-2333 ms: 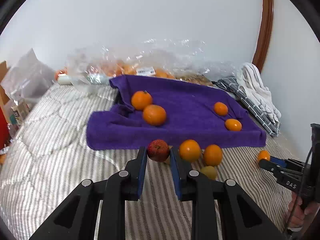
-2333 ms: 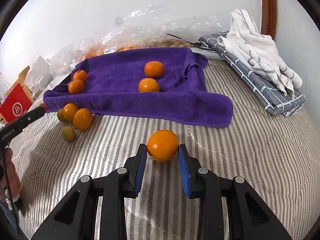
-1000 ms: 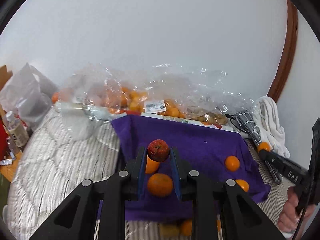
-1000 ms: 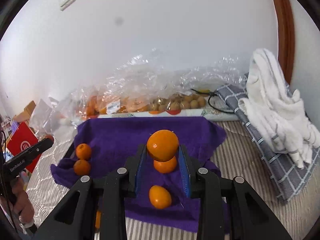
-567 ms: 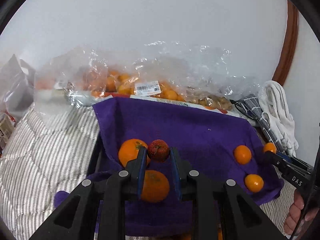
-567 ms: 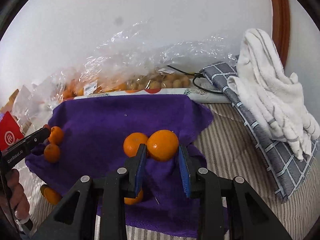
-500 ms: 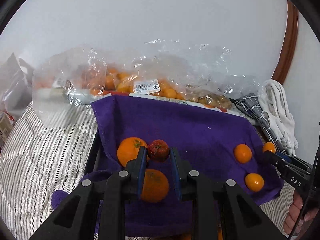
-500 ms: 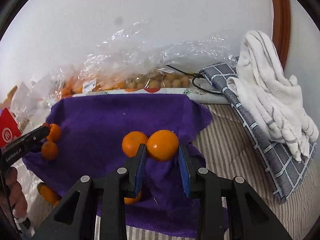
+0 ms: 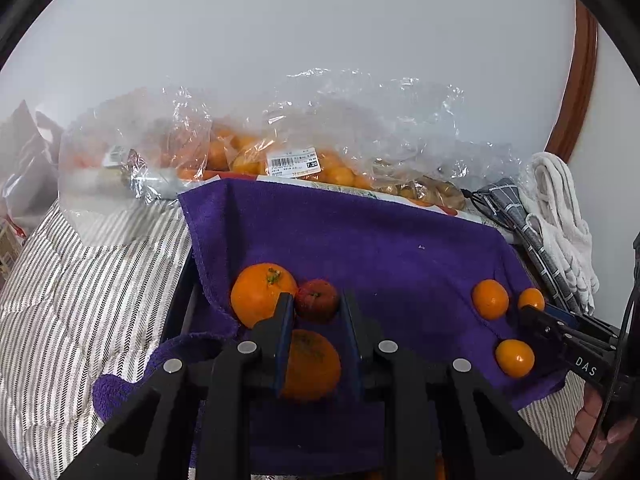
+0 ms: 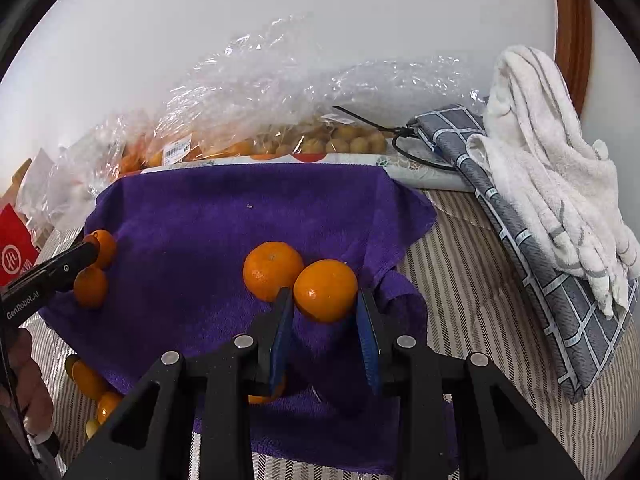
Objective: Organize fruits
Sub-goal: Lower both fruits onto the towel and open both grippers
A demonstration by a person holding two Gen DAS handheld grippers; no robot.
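A purple towel (image 9: 380, 248) lies on the striped bed and carries several oranges. My left gripper (image 9: 317, 304) is low over its left part; a small red fruit (image 9: 317, 300) sits between the fingers, with a gap on the right side, next to two oranges (image 9: 260, 294) (image 9: 314, 364). My right gripper (image 10: 325, 304) is over the towel's (image 10: 224, 216) right part, shut on an orange (image 10: 325, 290) beside another orange (image 10: 272, 270). The right gripper also shows in the left wrist view (image 9: 532, 312), with oranges (image 9: 490, 299) (image 9: 515, 358) near it.
Clear plastic bags of oranges (image 9: 280, 160) and small brown fruit (image 10: 340, 140) lie behind the towel against the wall. A grey checked cloth (image 10: 520, 216) with a white towel (image 10: 552, 168) lies at the right. Loose oranges (image 10: 90, 380) sit on the bed off the towel's front left.
Both grippers have come down a little onto the towel. The left fingers have spread slightly, so the red fruit now sits loose next to the two oranges. The right still grips its orange.
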